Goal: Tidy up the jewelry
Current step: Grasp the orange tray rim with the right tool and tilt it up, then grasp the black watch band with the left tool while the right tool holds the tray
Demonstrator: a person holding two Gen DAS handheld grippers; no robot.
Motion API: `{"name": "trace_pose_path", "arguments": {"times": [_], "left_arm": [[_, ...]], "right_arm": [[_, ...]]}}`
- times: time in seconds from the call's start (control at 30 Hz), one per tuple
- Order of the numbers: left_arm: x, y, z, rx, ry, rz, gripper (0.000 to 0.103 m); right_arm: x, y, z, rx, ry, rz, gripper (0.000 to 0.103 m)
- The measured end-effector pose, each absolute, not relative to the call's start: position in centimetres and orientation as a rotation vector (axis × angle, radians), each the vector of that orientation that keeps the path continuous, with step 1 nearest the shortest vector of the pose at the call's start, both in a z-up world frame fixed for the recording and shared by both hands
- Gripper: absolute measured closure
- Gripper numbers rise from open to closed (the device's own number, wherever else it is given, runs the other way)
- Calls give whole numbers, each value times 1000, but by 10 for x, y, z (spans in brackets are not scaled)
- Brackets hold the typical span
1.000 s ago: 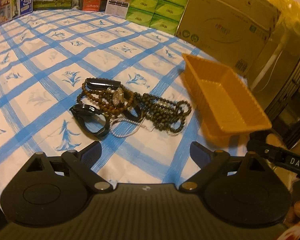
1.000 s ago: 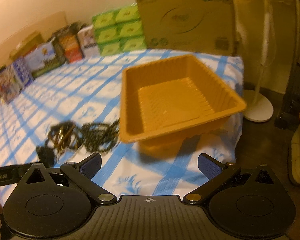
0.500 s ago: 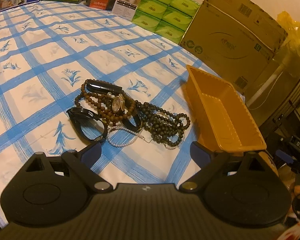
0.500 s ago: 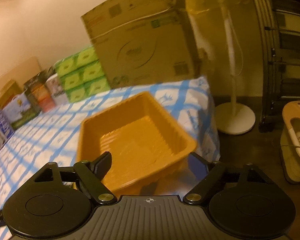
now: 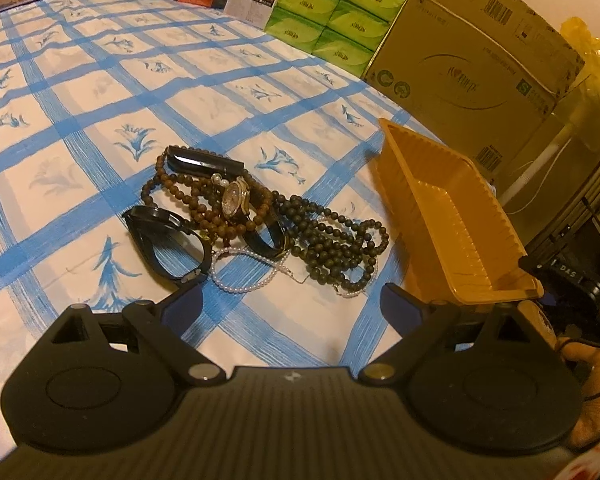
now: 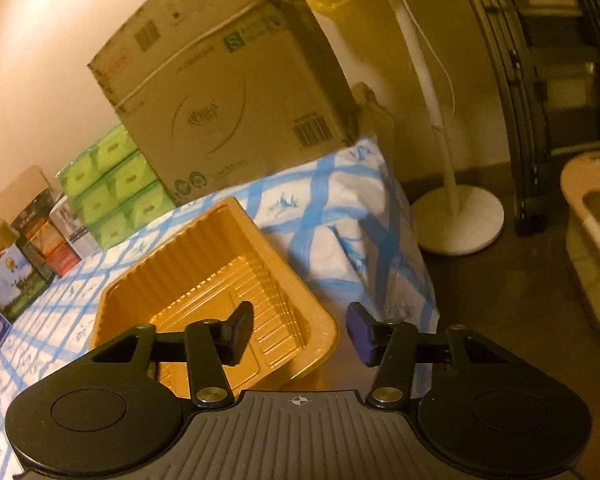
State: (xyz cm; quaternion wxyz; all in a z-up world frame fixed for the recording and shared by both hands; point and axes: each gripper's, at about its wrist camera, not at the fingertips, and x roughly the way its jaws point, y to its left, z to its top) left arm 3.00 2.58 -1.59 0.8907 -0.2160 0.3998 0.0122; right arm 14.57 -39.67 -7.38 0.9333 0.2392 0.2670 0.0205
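The left gripper point(image 5: 290, 300) gapes wide, empty, just short of the tangled heap of bead strands, watches and pearls point(image 5: 256, 224) on the blue-checked tablecloth point(image 5: 80, 120), while the right gripper point(image 6: 300, 334), jaws closing, apparently straddles the near corner of the ribbed orange plastic tray point(image 6: 204, 280) without pressing it.

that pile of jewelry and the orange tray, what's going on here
A person is sorting jewelry with a tool in each hand. The right tool is closing around the near corner of the empty orange tray, pads not yet pressing it. The left tool hangs open just short of the jewelry pile on the checked tablecloth. Nothing is in the tray yet.
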Motion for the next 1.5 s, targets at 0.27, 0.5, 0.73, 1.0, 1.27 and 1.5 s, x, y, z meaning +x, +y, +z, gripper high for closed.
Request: {"name": "trace_pose_path", "arguments": {"times": [0.27,0.5,0.73,1.0,1.27,1.5], "left_arm": [[36,17,-21,-400,850,17,9],[36,18,-24,-404,849,20,9],[33,23,-23,-398,837,28,9],[25,39,-25,-347,811,73,9],[30,55,-29,-283,792,95,17],[46,48,-36,-219,803,43,40]], "right_arm": [[159,-401,-86,545,563,55,73],[165,-401,-87,565,570,58,84],[163,-395,-79,538,574,71,89],[153,-368,-50,341,506,101,94],[137,-335,-32,70,419,141,95],[125,-322,-30,-75,377,174,95]]}}
